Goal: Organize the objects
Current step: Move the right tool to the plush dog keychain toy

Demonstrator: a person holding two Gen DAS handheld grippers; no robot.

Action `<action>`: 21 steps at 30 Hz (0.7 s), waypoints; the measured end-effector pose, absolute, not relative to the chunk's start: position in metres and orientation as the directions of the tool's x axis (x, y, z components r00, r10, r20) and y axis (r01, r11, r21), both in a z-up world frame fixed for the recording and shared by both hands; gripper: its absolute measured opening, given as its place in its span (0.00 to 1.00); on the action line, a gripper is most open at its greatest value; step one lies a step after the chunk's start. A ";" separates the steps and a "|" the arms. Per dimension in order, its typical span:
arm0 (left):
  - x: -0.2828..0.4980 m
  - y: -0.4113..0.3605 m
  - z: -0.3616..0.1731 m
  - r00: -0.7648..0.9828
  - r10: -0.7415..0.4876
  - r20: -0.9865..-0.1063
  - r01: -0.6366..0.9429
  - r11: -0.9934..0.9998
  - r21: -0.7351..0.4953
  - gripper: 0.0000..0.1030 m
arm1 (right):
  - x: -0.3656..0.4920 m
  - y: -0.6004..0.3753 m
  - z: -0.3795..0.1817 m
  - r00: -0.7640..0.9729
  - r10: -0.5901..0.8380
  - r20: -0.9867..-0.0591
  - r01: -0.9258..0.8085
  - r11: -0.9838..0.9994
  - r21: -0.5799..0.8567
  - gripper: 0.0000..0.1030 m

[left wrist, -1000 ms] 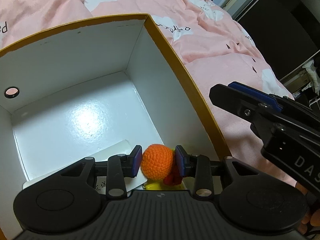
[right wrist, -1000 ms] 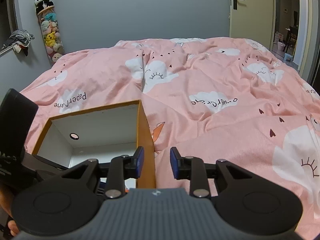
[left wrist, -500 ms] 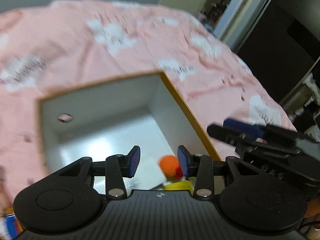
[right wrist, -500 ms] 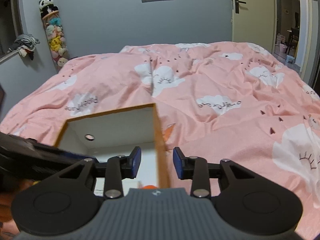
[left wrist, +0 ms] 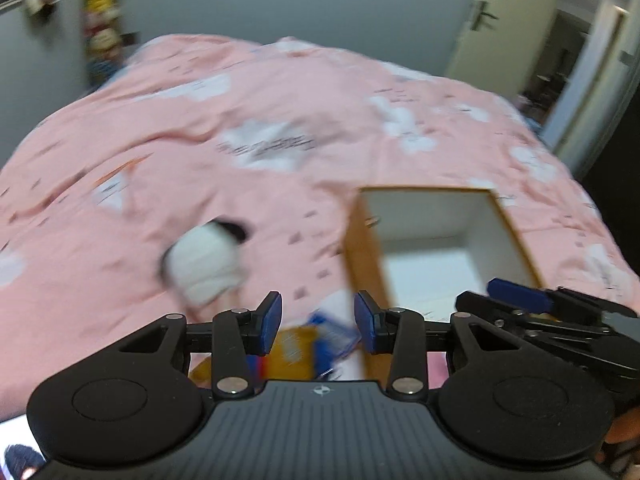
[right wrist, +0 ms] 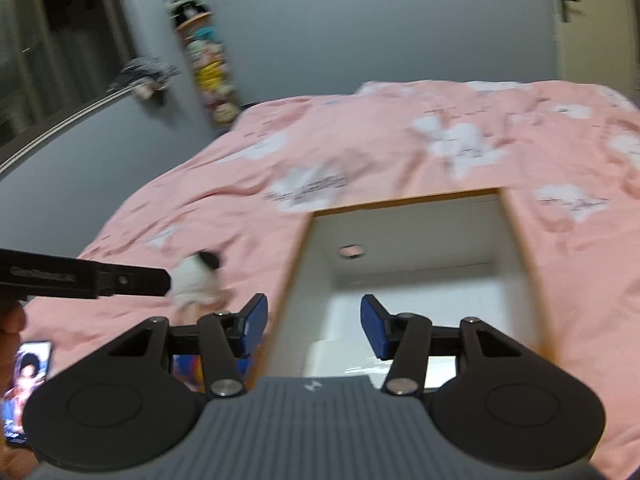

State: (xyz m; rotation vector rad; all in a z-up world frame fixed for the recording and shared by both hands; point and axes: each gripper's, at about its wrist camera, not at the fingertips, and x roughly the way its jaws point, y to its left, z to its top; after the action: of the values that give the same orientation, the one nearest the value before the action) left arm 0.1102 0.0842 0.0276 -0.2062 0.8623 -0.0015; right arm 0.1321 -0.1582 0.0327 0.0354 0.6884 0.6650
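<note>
An open cardboard box [left wrist: 362, 264] with a white inside lies on the pink bed; it also shows in the right wrist view [right wrist: 296, 256]. My left gripper [left wrist: 318, 322] is open and empty, left of the box, over a blue and yellow packet [left wrist: 316, 344]. A white and black plush toy [left wrist: 206, 266] lies on the bed ahead and to the left; it also shows in the right wrist view [right wrist: 196, 280]. My right gripper [right wrist: 314, 326] is open and empty above the box's near left wall. A white card [right wrist: 340, 360] lies on the box floor.
The pink cloud-print duvet [left wrist: 280, 120] covers the bed. A phone with a lit screen [right wrist: 28, 376] lies at the near left. A hanging column of plush toys [right wrist: 208, 56] is on the grey wall. A door [left wrist: 492, 20] stands at the far right.
My left gripper opened and left the orange crocheted toy in the box, then pulled up and swung left out of the box. My right gripper moved left over the box.
</note>
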 end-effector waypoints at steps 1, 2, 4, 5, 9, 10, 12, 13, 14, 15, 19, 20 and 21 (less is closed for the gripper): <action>0.106 0.090 0.023 0.647 -0.071 -0.759 -0.094 0.980 -0.172 0.44 | 0.129 -0.150 0.031 0.565 0.585 -0.582 -0.573 0.785 0.233 0.52; 0.101 0.094 0.018 0.642 -0.059 -0.764 -0.101 0.982 -0.160 0.43 | 0.124 -0.140 0.029 0.551 0.592 -0.588 -0.594 0.773 0.223 0.52; 0.095 0.098 0.007 0.627 -0.028 -0.778 -0.111 0.986 -0.125 0.43 | 0.113 -0.123 0.024 0.522 0.607 -0.599 -0.630 0.748 0.209 0.52; 0.092 0.100 0.002 0.621 -0.013 -0.784 -0.116 0.987 -0.109 0.43 | 0.109 -0.115 0.022 0.509 0.609 -0.609 -0.643 0.739 0.201 0.52; 0.087 0.108 -0.013 0.580 0.024 -0.814 -0.141 0.987 -0.071 0.42 | 0.097 -0.084 0.010 0.482 0.588 -0.649 -0.694 0.709 0.127 0.52; 0.088 0.111 -0.016 0.568 0.028 -0.823 -0.149 0.986 -0.070 0.42 | 0.095 -0.077 0.007 0.478 0.580 -0.659 -0.709 0.698 0.100 0.52; 0.089 0.117 -0.022 0.548 0.032 -0.836 -0.168 0.983 -0.073 0.41 | 0.092 -0.067 0.002 0.473 0.569 -0.673 -0.741 0.670 0.046 0.52; 0.085 0.120 -0.025 0.544 0.034 -0.839 -0.173 0.982 -0.073 0.41 | 0.090 -0.063 -0.001 0.472 0.560 -0.681 -0.755 0.656 0.016 0.52; 0.084 0.122 -0.027 0.541 0.036 -0.840 -0.179 0.981 -0.073 0.41 | 0.093 -0.059 -0.003 0.473 0.551 -0.688 -0.766 0.642 -0.012 0.52; 0.084 0.124 -0.029 0.540 0.039 -0.841 -0.184 0.980 -0.073 0.41 | 0.093 -0.053 -0.005 0.472 0.541 -0.696 -0.778 0.626 -0.041 0.52; 0.088 0.129 -0.034 0.537 0.024 -0.843 -0.186 0.978 -0.090 0.41 | 0.105 -0.039 -0.012 0.451 0.504 -0.737 -0.810 0.578 -0.101 0.46; 0.089 0.130 -0.035 0.535 0.021 -0.845 -0.187 0.978 -0.095 0.41 | 0.107 -0.036 -0.014 0.442 0.498 -0.746 -0.820 0.561 -0.112 0.45; 0.090 0.131 -0.036 0.532 0.020 -0.847 -0.189 0.977 -0.096 0.41 | 0.109 -0.032 -0.017 0.428 0.489 -0.760 -0.835 0.536 -0.125 0.44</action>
State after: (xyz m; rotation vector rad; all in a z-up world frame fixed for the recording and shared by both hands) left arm 0.0897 0.1308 -0.0362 -0.1844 1.0038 0.1254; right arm 0.1093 -0.0318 -0.0169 -0.5392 0.7333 0.8782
